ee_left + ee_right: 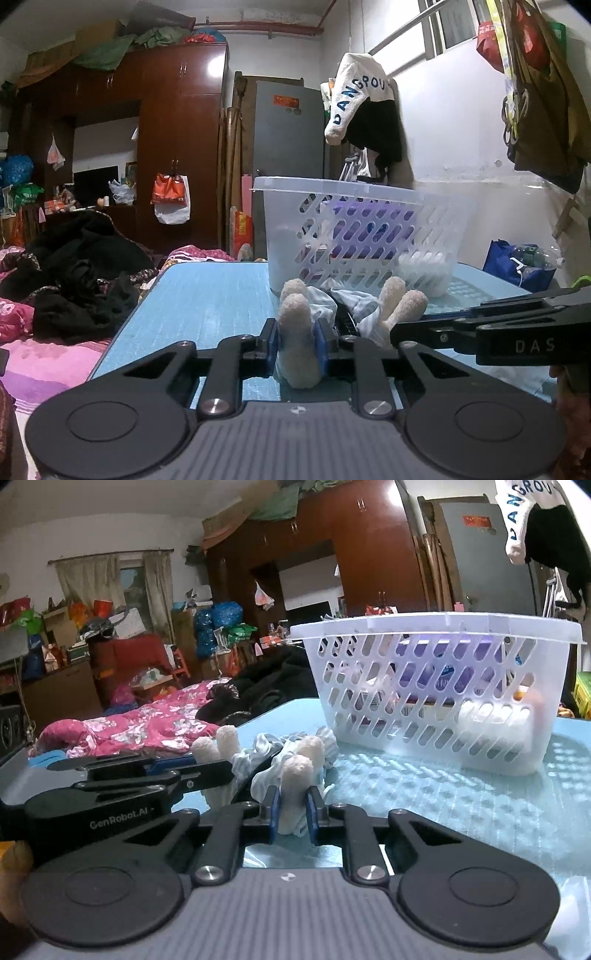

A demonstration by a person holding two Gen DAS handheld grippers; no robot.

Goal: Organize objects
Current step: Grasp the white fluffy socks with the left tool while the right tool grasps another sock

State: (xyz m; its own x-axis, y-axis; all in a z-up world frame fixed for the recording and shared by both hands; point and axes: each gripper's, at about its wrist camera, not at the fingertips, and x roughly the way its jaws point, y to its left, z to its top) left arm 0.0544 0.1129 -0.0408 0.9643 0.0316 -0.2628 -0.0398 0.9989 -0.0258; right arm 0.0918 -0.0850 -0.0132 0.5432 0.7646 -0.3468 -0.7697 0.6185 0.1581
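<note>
Left wrist view: the left tool (298,341) is clenched on 1 fuzzy limb of a plush toy (295,325) lying on the blue surface (207,295); the white basket (354,229) stands just beyond it; the right tool (291,814) grips another limb of the toy, the left tool beside it.

A light blue table (207,295) is carrying a white slotted basket (369,221) toward its far side. Just in front of the basket, a plush toy (295,771) in pale striped cloth is lying on the tabletop.
</note>
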